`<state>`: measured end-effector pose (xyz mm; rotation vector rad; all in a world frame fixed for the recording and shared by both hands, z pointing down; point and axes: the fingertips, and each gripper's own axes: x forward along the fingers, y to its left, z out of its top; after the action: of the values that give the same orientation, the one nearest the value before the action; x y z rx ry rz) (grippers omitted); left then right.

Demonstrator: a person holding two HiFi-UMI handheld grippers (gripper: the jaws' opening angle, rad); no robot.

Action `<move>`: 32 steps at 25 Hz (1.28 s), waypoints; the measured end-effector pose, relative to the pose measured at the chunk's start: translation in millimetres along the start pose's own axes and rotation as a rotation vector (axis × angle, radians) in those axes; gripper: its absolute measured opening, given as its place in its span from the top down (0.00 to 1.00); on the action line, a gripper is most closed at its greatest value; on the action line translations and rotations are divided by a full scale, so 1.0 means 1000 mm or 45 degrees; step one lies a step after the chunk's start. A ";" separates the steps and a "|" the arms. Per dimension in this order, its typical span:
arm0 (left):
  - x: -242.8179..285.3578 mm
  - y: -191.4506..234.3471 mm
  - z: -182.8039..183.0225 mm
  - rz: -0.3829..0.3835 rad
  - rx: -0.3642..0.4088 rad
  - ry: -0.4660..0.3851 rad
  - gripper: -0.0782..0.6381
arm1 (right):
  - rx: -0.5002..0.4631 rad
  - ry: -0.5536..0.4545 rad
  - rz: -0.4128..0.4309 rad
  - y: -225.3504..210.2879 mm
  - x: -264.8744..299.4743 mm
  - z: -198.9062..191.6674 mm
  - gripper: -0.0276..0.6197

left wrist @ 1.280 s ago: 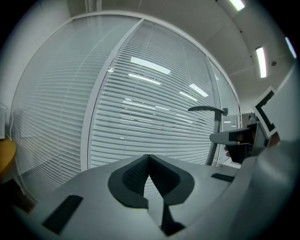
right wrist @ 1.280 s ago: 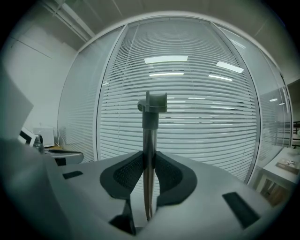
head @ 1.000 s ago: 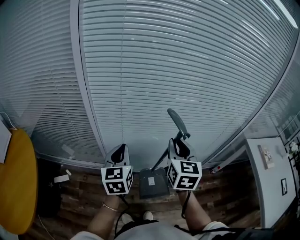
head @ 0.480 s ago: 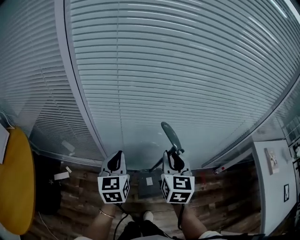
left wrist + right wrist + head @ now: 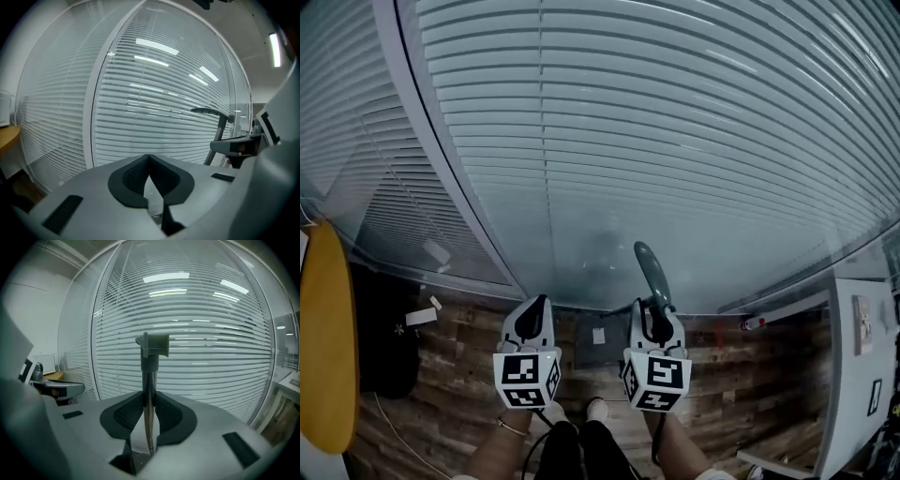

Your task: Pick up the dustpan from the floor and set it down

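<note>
The dustpan is a dark grey pan [image 5: 598,341] on a long thin handle with a grip on top [image 5: 653,272]. It hangs low over the wooden floor, close to the foot of the glass wall. My right gripper [image 5: 654,324] is shut on the handle [image 5: 149,380], which stands upright between its pads, the grip end [image 5: 153,344] above them. My left gripper [image 5: 532,321] is beside it to the left, shut with its tips touching and nothing between them [image 5: 149,156]. In the left gripper view the handle [image 5: 220,127] shows at the right.
A glass wall with horizontal blinds [image 5: 656,141] fills the front. A yellow round table [image 5: 323,347] stands at the left, beside a black object [image 5: 384,337]. A white table [image 5: 861,375] stands at the right. The person's shoes [image 5: 595,409] are below the grippers on the plank floor [image 5: 741,375].
Both grippers have sunk toward the floor, the right one still holding the dustpan handle. The pan now hangs lower, near the base of the glass wall.
</note>
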<state>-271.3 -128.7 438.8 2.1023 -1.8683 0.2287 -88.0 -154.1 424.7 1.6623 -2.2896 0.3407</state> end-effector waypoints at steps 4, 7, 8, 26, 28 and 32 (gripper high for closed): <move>0.010 0.010 -0.024 0.010 -0.031 0.018 0.87 | 0.012 0.040 -0.006 0.003 0.017 -0.026 0.81; 0.015 0.016 -0.044 0.020 -0.053 0.031 0.87 | 0.017 0.064 -0.009 0.005 0.025 -0.045 0.81; 0.017 0.017 -0.051 0.022 -0.054 0.041 0.87 | 0.018 0.069 -0.013 0.006 0.027 -0.052 0.81; 0.058 0.033 -0.164 0.018 -0.053 0.187 0.87 | 0.051 0.212 -0.096 -0.007 0.076 -0.167 0.81; 0.061 0.035 -0.178 0.028 -0.064 0.201 0.87 | 0.051 0.231 -0.099 -0.008 0.080 -0.180 0.81; 0.066 0.036 -0.199 0.035 -0.077 0.235 0.87 | 0.053 0.273 -0.104 -0.009 0.086 -0.200 0.81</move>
<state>-280.6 -126.2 650.9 1.9456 -1.7745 0.3556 -86.1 -161.7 642.7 1.6465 -2.0663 0.5237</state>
